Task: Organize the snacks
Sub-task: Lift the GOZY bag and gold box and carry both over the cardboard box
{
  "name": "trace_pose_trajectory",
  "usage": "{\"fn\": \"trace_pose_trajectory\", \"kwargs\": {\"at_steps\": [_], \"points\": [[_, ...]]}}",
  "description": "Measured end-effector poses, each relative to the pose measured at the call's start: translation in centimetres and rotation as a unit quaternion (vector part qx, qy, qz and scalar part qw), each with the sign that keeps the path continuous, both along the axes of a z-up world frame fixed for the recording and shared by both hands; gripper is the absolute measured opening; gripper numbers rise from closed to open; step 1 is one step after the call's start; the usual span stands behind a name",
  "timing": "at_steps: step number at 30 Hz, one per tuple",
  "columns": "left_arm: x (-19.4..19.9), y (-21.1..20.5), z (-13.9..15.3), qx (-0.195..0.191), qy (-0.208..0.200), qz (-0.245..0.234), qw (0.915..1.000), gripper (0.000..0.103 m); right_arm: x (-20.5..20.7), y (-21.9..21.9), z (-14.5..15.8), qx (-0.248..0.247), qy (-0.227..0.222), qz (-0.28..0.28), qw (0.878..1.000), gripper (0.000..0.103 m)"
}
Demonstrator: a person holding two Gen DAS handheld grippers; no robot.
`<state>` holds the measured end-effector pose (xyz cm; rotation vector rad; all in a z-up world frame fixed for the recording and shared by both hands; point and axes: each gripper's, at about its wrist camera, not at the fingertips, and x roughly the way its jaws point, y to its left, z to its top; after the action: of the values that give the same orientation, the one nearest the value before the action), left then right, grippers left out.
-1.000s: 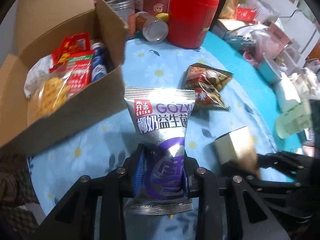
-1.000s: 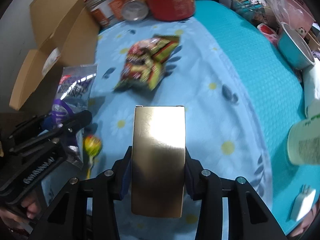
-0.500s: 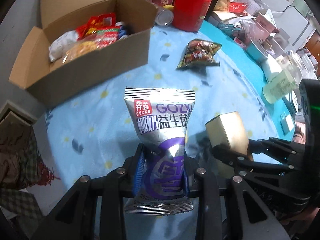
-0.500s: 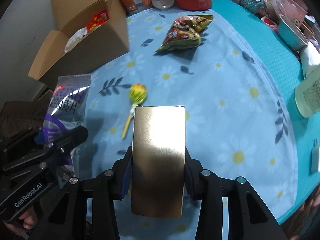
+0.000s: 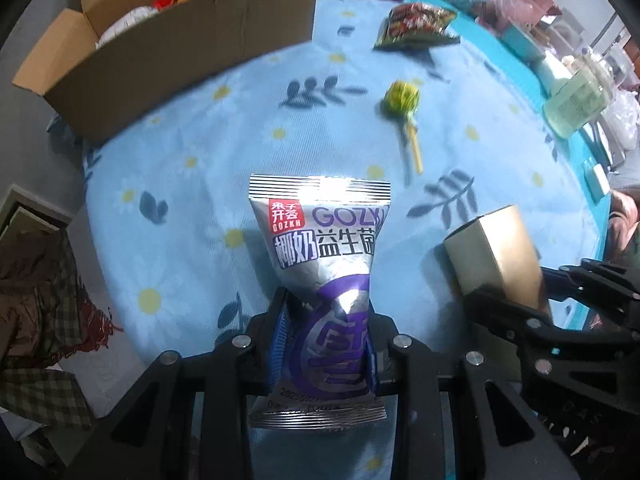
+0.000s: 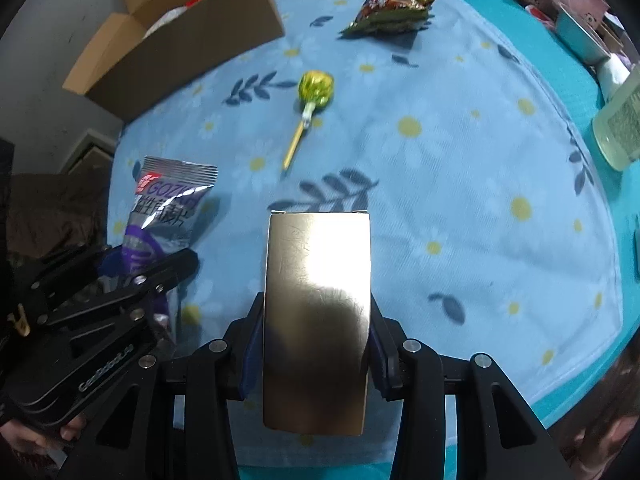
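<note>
My left gripper (image 5: 326,344) is pinching a silver snack packet (image 5: 324,256), my right gripper (image 6: 316,344) a gold box (image 6: 316,300); the cardboard box (image 5: 192,44), upper left, is holding red packets.

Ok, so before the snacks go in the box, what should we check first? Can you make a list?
1. Left gripper has the silver and purple snack packet pinched tight: ok.
2. Right gripper has the gold box clamped on both sides: ok.
3. Cardboard box has its flaps open: ok.
4. Room left inside the cardboard box: cannot tell, it already holds snacks and most of the inside is hidden.
5. Path over the blue flowered tablecloth to the box: ok, only the lollipop lies there, flat.
6. All snacks picked up: not ok, the lollipop and the green and red snack bag are loose on the cloth.
</note>
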<state>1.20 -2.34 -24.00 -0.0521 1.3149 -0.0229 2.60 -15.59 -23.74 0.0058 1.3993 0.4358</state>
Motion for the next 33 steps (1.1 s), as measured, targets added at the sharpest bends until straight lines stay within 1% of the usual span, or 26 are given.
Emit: {"fn": "trace_pose_trajectory", "kwargs": {"at_steps": [2, 9, 13, 17, 20, 22, 23, 26, 30, 33], "points": [[0.0, -0.1, -0.2, 0.001, -0.005, 0.0, 1.0, 0.031, -0.2, 0.2, -0.2, -0.009, -0.002, 0.004, 1.0, 0.044], [0.5, -1.0, -0.4, 0.028, -0.01, -0.015, 0.9994, 0.033, 0.2, 1.0, -0.3, -0.037, -0.004, 0.016, 0.999, 0.044], [0.8, -1.0, -0.4, 0.03, -0.011, -0.015, 0.9994, 0.035, 0.1, 1.6, -0.3, -0.05, -0.008, 0.027, 0.998, 0.047], [1.3, -1.1, -0.4, 0.035, -0.009, -0.017, 0.9992, 0.042, 0.1, 2.1, -0.3, -0.06, -0.011, 0.03, 0.998, 0.047], [1.6, -0.8, -0.4, 0.027, -0.011, -0.016, 0.9994, 0.042, 0.0, 2.5, -0.4, -0.062, -0.009, 0.031, 0.998, 0.047], [1.7, -0.6, -0.4, 0.024, -0.013, -0.021, 0.9994, 0.032, 0.0, 3.0, -0.5, -0.061, -0.006, 0.028, 0.998, 0.047], [1.7, -0.5, -0.3, 0.023, -0.012, -0.023, 0.9994, 0.03, 0.0, 3.1, -0.5, -0.06, -0.005, 0.026, 0.998, 0.047], [1.7, -0.2, -0.1, 0.012, -0.003, -0.025, 0.9996, 0.029, 0.0, 2.7, -0.4, -0.057, 0.001, 0.023, 0.998, 0.043], [1.2, 0.3, 0.7, 0.005, -0.007, -0.021, 0.9997, 0.029, -0.2, 2.1, -0.3, -0.029, 0.02, 0.01, 0.999, 0.043], [0.6, 0.2, 1.7, 0.001, -0.009, -0.026, 0.9996, 0.029, -0.7, 2.1, 0.0, -0.021, 0.022, 0.005, 1.0, 0.043]]}}
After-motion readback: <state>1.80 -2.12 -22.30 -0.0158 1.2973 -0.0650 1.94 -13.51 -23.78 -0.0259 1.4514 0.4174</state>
